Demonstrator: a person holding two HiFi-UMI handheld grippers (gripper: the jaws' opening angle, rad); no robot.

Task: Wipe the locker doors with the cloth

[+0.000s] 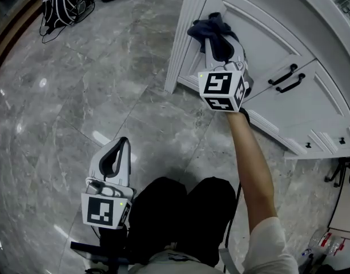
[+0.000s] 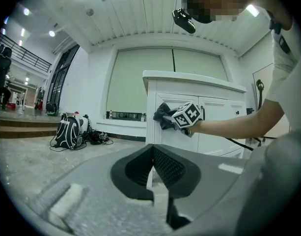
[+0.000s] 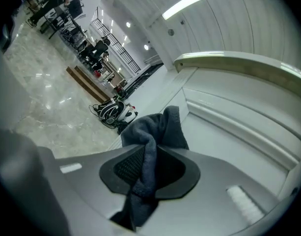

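Note:
A dark blue cloth (image 1: 212, 30) is bunched in my right gripper (image 1: 219, 43), which is shut on it; its marker cube (image 1: 223, 90) faces the camera. The cloth is up against the left end of the white locker door (image 1: 260, 33), low on its panel; I cannot tell whether it touches. In the right gripper view the cloth (image 3: 157, 129) hangs between the jaws of the right gripper (image 3: 150, 154) in front of the door (image 3: 229, 146). My left gripper (image 1: 122, 146) hangs low over the floor, shut with nothing in it (image 2: 152, 149), pointing towards the cloth (image 2: 162, 114).
Black handles (image 1: 289, 77) sit on the doors further right. A black backpack (image 1: 59, 5) with cables lies on the marble floor (image 1: 77, 96) at the far left. The person's dark-trousered legs (image 1: 180, 210) are below. Steps (image 2: 17, 127) rise at the far left.

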